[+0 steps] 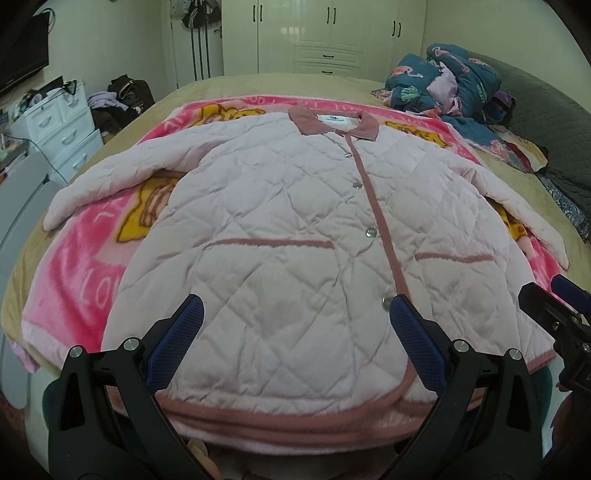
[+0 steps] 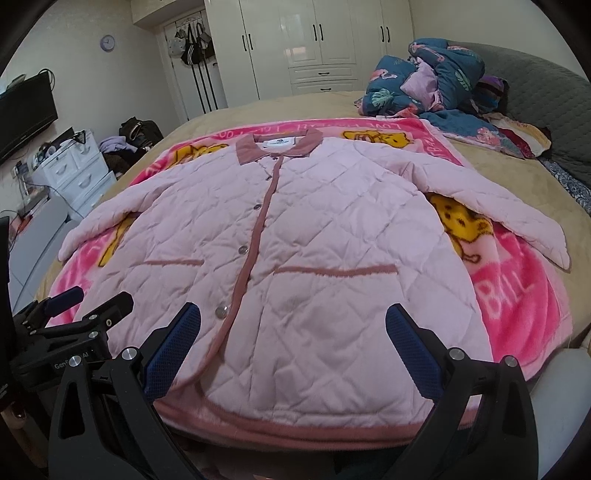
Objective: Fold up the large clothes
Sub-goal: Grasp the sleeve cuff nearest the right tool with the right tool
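jacket (image 1: 280, 236) flat, frame centre, long axis hem-to-collar running up-frame | I hold left gripper (image 1: 295, 332) and right gripper (image 2: 293, 332) wide, empty, over near hem | left sleeve probably nearer left

jacket (image 1: 295, 236) on blanket (image 1: 74, 273), bedding heap (image 1: 450, 85) behind

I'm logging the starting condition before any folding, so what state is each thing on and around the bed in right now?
Pink quilted jacket: spread flat, front up, buttoned, sleeves out to the sides.
Pink cartoon blanket: laid flat under the jacket.
Left tongs: open, empty, over the hem.
Right tongs: open, empty, over the hem.
Patterned bedding: crumpled in a heap near the headboard.
Wardrobe doors: closed.
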